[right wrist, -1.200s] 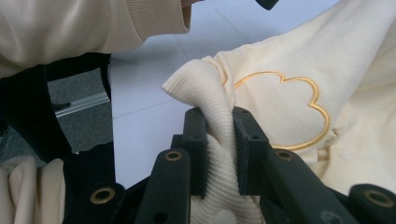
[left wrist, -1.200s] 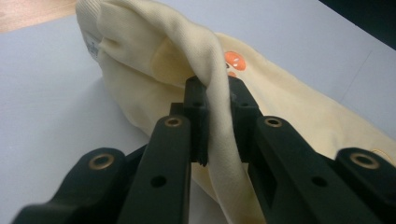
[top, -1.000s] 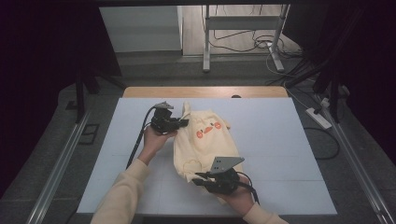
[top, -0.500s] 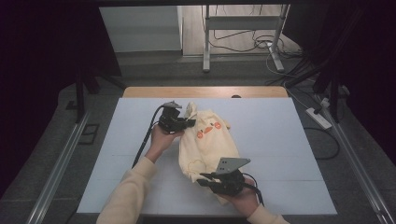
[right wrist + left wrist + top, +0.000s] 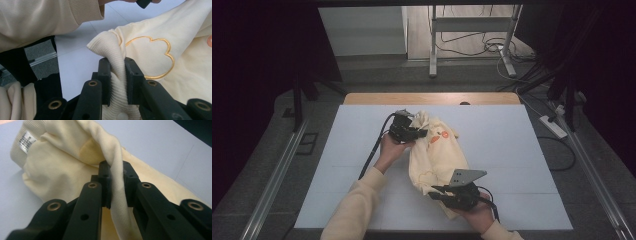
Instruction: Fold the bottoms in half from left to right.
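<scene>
A cream-yellow sweatshirt (image 5: 434,155) with orange print lies bunched on the white table (image 5: 522,150). My left gripper (image 5: 414,131) holds its far end, jaws shut on a fold of the fabric (image 5: 117,185); a care label (image 5: 25,141) shows near the ribbed collar. At the near end my right gripper (image 5: 447,192) is shut on the ribbed hem (image 5: 116,67), with an embroidered cloud outline (image 5: 152,57) just beyond it. The garment hangs slightly lifted between the two grippers.
A wooden strip (image 5: 432,98) borders the table's far edge. Metal rails (image 5: 277,175) run along both sides, and a power strip (image 5: 554,127) with cables lies on the floor at the right. A stand (image 5: 472,30) is behind the table.
My left gripper has carried its end of the sweatshirt to the right, bunching the cloth closer together. The right gripper has stayed where it was.
</scene>
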Demonstrator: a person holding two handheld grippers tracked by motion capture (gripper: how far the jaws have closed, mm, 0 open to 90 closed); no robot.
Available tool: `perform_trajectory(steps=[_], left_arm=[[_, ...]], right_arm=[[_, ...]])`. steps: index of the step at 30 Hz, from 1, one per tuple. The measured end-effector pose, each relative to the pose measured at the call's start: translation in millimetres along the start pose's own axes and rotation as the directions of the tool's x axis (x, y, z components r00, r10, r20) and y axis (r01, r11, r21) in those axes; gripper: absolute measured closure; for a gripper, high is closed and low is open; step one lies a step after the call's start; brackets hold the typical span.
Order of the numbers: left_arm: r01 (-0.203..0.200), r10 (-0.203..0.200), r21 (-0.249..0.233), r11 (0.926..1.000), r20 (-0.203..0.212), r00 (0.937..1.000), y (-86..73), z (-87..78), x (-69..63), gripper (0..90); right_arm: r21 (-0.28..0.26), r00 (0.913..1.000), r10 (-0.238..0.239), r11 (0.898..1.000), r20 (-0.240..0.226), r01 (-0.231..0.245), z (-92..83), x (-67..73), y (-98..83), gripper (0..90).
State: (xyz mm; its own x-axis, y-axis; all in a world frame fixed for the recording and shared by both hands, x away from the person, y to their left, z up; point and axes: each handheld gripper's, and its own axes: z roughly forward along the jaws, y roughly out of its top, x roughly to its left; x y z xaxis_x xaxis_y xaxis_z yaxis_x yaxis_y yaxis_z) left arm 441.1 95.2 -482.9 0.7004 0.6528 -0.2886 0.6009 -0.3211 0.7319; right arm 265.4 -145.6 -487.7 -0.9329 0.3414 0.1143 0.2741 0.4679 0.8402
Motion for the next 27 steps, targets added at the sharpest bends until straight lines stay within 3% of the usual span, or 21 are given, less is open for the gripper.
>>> perform_trajectory(steps=[27], left_arm=[[-0.020, 0.018, 0.055, 0.9983, 0.032, 0.9993, 4.0, 34.9, -14.5, 80.0]], right_arm=[[0.004, 0.9984, 0.044, 0.999, 0.035, -0.044, -22.8, -0.1, -16.3, 76.6]])
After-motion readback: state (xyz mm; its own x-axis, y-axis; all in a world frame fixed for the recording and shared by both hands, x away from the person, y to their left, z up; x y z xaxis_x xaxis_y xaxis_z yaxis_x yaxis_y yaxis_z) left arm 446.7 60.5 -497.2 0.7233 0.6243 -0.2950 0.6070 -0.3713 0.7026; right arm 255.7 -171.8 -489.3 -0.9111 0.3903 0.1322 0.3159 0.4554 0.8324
